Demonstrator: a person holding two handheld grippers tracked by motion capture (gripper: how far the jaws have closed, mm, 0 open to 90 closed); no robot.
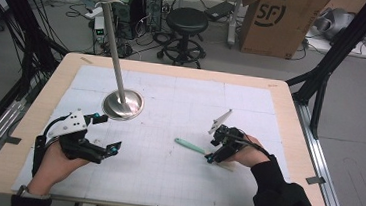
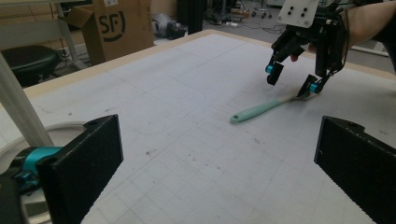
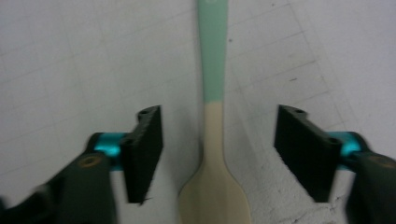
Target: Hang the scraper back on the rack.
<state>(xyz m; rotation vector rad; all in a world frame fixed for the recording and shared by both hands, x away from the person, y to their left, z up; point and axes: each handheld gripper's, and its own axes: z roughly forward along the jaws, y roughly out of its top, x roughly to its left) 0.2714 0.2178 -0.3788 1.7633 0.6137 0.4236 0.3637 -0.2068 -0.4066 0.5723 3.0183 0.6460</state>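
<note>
Mint-green-handled cream spatula (image 3: 213,140) lies centre frame between spread jaws of right gripper (image 3: 218,154), untouched. Left gripper (image 2: 219,172) jaws apart, empty, lower frame.

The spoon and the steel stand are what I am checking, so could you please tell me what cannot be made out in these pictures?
- Spoon: its bowl end is cut off by the bottom edge in the right gripper view; in the high view the right gripper covers it.
- Steel stand: its top is cut off by the upper edge in the high view.
- Left gripper: its own view crops both jaws at the bottom.
</note>
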